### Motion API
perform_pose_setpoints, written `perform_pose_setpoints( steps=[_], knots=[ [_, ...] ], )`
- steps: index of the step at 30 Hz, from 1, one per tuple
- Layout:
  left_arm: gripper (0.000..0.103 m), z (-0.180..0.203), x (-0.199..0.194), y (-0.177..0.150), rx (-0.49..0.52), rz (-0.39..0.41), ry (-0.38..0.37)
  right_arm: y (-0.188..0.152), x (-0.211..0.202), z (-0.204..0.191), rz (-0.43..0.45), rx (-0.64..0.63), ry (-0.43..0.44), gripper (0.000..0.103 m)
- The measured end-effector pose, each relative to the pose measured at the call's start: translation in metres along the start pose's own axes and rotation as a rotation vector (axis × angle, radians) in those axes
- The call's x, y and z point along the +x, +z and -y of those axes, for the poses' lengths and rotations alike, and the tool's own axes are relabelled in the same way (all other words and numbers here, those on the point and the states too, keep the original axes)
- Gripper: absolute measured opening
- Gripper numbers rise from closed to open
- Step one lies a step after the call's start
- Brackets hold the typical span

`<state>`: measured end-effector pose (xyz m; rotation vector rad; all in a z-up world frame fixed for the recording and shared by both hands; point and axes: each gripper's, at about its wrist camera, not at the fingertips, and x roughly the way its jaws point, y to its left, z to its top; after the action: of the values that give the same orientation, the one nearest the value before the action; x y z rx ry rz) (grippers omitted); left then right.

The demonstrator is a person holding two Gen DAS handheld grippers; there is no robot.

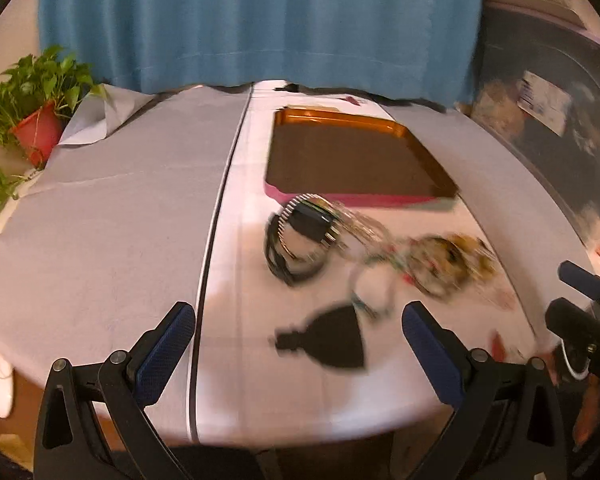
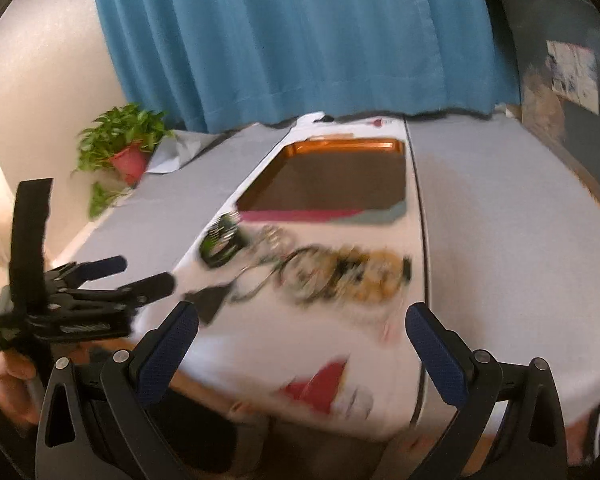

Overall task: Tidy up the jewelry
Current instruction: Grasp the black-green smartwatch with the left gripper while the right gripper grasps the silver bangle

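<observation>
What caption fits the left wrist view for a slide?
Open left gripper above a white cloth, jewelry pile lying loose before an empty tray.

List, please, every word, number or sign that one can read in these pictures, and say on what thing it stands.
No text can be read.
Paper on the dark wall: it bears marks, too blurred to read.
Tray, jewelry, left gripper, right gripper: no writing seen.

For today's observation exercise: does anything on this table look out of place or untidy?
Yes. The jewelry lies in a tangled heap on the cloth in front of the tray, which looks empty. Nothing appears spilled or broken, though blur hides detail.
</observation>
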<state>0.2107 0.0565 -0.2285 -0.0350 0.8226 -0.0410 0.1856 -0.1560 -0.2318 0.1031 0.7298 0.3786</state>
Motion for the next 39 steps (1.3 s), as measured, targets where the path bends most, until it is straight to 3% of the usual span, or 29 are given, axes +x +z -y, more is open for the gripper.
perform_pose_setpoints(
  steps=[2, 4, 6, 9, 11, 14, 17, 20, 26, 29, 30, 34, 37, 39],
  knots=[
    [0.095, -0.005, 0.013, 0.004, 0.009, 0.040, 0.021, 0.000, 0.020, 0.004, 0.010, -0.021, -0.040, 0.100],
    [0.082, -0.010, 0.027, 0.009, 0.014, 0.054, -0.006, -0.002, 0.039, 0.012, 0.007, -0.036, -0.016, 0.085],
    [0.060, -0.011, 0.040, 0.012, 0.019, 0.051, -0.014, -0.001, 0.054, 0.016, -0.023, -0.035, 0.005, 0.051],
    [0.042, -0.011, 0.056, 0.017, 0.023, 0.020, -0.053, 0.005, 0.077, 0.019, -0.065, -0.022, 0.027, 0.040],
    [0.034, -0.011, 0.059, 0.019, 0.017, 0.014, -0.101, 0.007, 0.084, 0.020, -0.066, -0.015, 0.052, 0.038],
    [0.034, -0.006, 0.057, 0.021, 0.047, 0.033, -0.146, 0.011, 0.087, 0.017, -0.059, -0.043, 0.074, 0.034],
    [0.034, 0.000, 0.051, 0.024, 0.070, 0.058, -0.204, 0.012, 0.090, 0.015, -0.075, -0.052, 0.074, 0.014],
    [0.034, 0.003, 0.056, 0.027, 0.080, 0.047, -0.225, 0.017, 0.083, 0.013, -0.032, -0.059, 0.074, 0.013],
    [0.034, -0.005, 0.062, 0.029, 0.031, 0.043, -0.205, 0.014, 0.102, 0.012, -0.105, -0.070, 0.033, 0.014],
    [0.012, -0.006, 0.077, 0.027, 0.024, -0.012, -0.171, 0.011, 0.103, 0.012, -0.111, -0.071, 0.029, 0.014],
    [0.010, -0.006, 0.080, 0.027, 0.018, -0.020, -0.163, 0.011, 0.104, 0.013, -0.111, -0.063, 0.034, 0.014],
    [0.009, -0.014, 0.064, 0.030, -0.027, 0.047, -0.215, 0.014, 0.106, 0.028, -0.119, 0.043, 0.099, 0.007],
    [0.008, -0.010, 0.045, 0.031, 0.004, 0.117, -0.250, 0.018, 0.092, 0.029, -0.062, 0.051, 0.101, 0.006],
    [0.000, -0.008, 0.039, 0.028, 0.023, 0.129, -0.264, 0.020, 0.085, 0.028, -0.034, 0.038, 0.095, 0.006]
  ],
)
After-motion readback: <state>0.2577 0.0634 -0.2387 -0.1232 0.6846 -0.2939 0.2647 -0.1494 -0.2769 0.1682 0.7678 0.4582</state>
